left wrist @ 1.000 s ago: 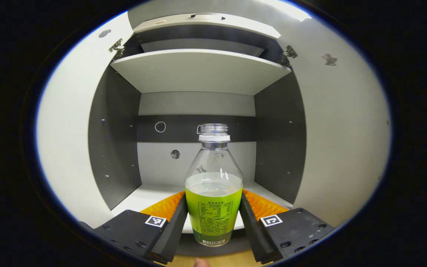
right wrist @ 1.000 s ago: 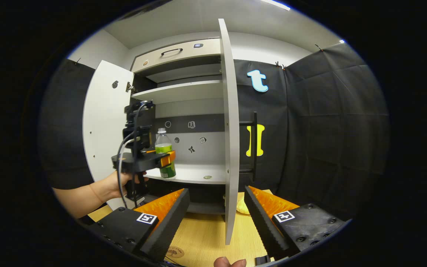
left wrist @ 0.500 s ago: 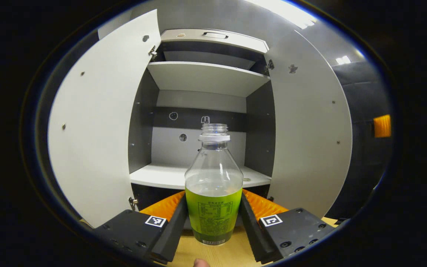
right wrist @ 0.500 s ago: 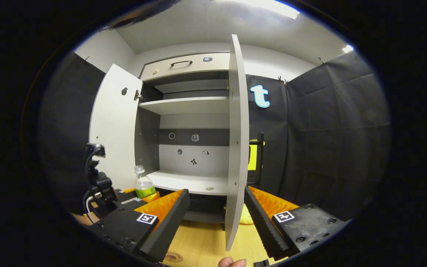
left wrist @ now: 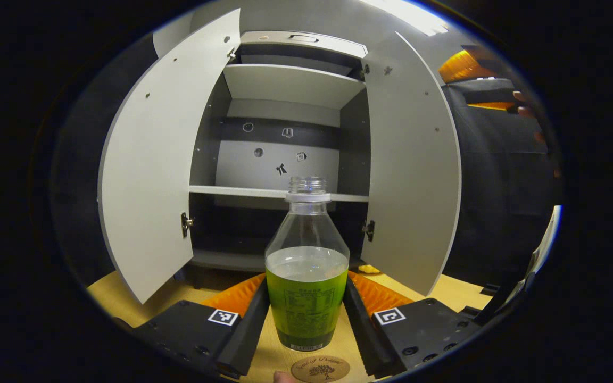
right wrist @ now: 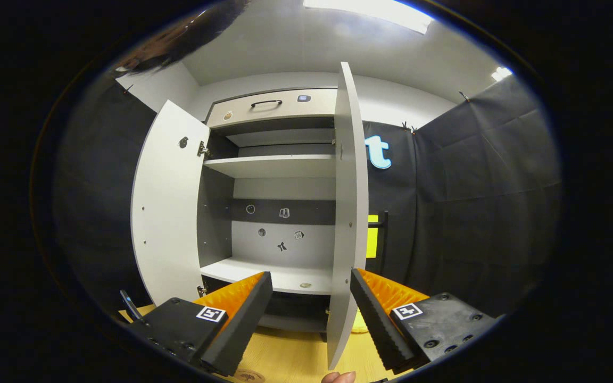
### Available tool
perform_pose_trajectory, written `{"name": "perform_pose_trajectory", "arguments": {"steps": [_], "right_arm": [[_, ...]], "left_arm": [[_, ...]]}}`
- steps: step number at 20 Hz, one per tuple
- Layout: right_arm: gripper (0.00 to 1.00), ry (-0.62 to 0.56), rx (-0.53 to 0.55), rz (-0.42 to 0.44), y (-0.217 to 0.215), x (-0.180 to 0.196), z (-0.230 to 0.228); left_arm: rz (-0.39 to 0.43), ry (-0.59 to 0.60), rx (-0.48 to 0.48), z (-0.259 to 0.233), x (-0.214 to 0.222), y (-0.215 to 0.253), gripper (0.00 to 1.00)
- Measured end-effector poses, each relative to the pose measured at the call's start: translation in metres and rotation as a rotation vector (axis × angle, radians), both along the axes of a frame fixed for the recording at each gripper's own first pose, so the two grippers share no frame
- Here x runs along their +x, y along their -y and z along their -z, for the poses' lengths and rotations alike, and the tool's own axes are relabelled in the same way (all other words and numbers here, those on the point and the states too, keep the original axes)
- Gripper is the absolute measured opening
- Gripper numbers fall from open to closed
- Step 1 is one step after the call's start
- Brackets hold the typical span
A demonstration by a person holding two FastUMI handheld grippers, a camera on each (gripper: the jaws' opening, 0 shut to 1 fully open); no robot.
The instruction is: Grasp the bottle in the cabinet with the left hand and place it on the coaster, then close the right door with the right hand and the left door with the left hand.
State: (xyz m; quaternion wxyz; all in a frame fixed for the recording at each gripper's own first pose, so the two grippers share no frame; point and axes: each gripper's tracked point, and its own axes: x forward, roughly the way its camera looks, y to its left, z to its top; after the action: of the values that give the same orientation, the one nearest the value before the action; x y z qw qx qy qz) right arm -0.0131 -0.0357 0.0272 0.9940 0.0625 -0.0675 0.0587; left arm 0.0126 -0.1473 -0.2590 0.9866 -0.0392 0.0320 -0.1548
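Left gripper view: the tall grey cabinet [left wrist: 285, 122] stands with both doors open, the left door [left wrist: 149, 159] and right door [left wrist: 410, 159] swung wide. The left claw [left wrist: 306, 314] grips the clear plastic bottle of green drink [left wrist: 306, 276], out of the cabinet and low over the wooden tabletop [left wrist: 120, 298]. The round brown coaster [left wrist: 321, 368] lies just below it, cut off; contact is unclear. In the right gripper view, the right claw [right wrist: 311, 314] hangs released near the right door's edge. Placing and both doors remain.
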Motion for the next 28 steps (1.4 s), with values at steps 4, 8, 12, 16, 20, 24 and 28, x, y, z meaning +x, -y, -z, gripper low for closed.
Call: {"name": "perform_pose_trajectory", "arguments": {"steps": [4,8,12,16,20,24,28], "right_arm": [[0.98,0.016,-0.015,0.027,0.004,0.01,-0.002],[0.94,-0.022,-0.047,0.015,-0.003,0.018,0.008],[0.98,-0.043,-0.004,0.003,-0.004,0.021,0.01],[0.98,-0.054,-0.06,0.032,0.006,0.022,0.02],[0.98,-0.074,-0.068,0.022,0.006,0.021,0.028],[0.98,-0.102,-0.053,0.001,0.004,0.018,0.034],[0.98,-0.106,-0.037,0.021,0.012,0.017,0.033]], "left_arm": [[0.063,-0.035,-0.023,0.046,-0.017,0.017,0.77],[0.094,-0.046,0.006,0.075,-0.02,0.028,0.78],[0.112,-0.06,0.039,0.093,-0.018,0.03,0.79],[0.119,-0.08,0.011,0.099,-0.023,0.031,0.8],[0.1,-0.157,0.019,0.117,-0.025,0.029,0.88],[0.088,-0.188,0.021,0.121,-0.032,0.027,0.95],[0.097,-0.225,0.047,0.121,-0.054,0.023,0.95]]}}
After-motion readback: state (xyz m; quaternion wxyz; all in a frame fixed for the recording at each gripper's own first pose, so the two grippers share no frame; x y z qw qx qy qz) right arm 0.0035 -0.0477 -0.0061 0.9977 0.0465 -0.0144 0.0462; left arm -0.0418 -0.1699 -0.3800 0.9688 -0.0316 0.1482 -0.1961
